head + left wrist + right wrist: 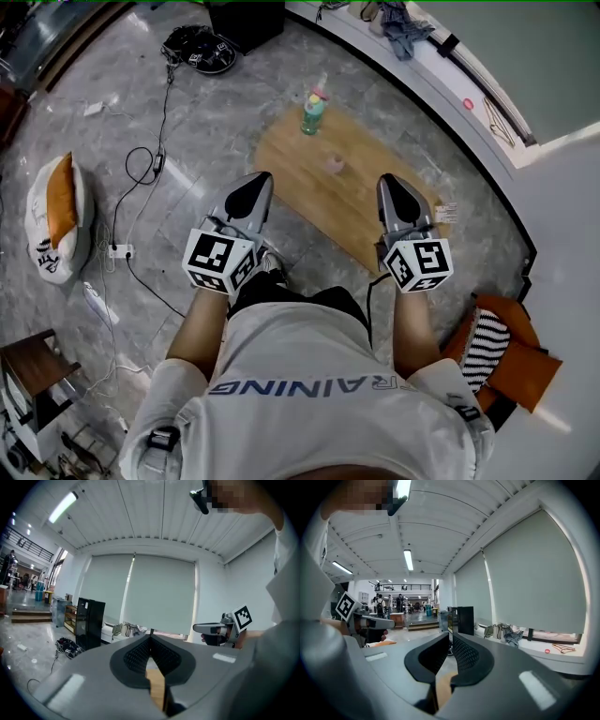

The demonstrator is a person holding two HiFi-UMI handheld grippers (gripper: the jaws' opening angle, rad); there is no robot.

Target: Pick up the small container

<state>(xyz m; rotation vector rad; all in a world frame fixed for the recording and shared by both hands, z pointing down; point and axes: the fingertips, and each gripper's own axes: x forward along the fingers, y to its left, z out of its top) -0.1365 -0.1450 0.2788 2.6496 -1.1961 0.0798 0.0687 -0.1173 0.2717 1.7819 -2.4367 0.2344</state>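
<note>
A small pale pink container (335,164) stands on a low wooden table (375,220), which sits on the grey floor ahead of me. A green bottle (312,112) with a pink cap stands at the table's far end. My left gripper (262,176) hovers over the table's left edge, its jaws shut with nothing between them (151,638). My right gripper (386,178) is held over the table's right part, also shut and empty (451,634). Both point forward, short of the container, one on each side. Neither gripper view shows the container.
Cables (141,164) and a power strip (120,250) lie on the floor at left, beside a white and orange bag (58,216). A black device (200,49) sits far left. A curved white ledge (422,66) holds clothes. A striped orange cushion (497,347) is at right.
</note>
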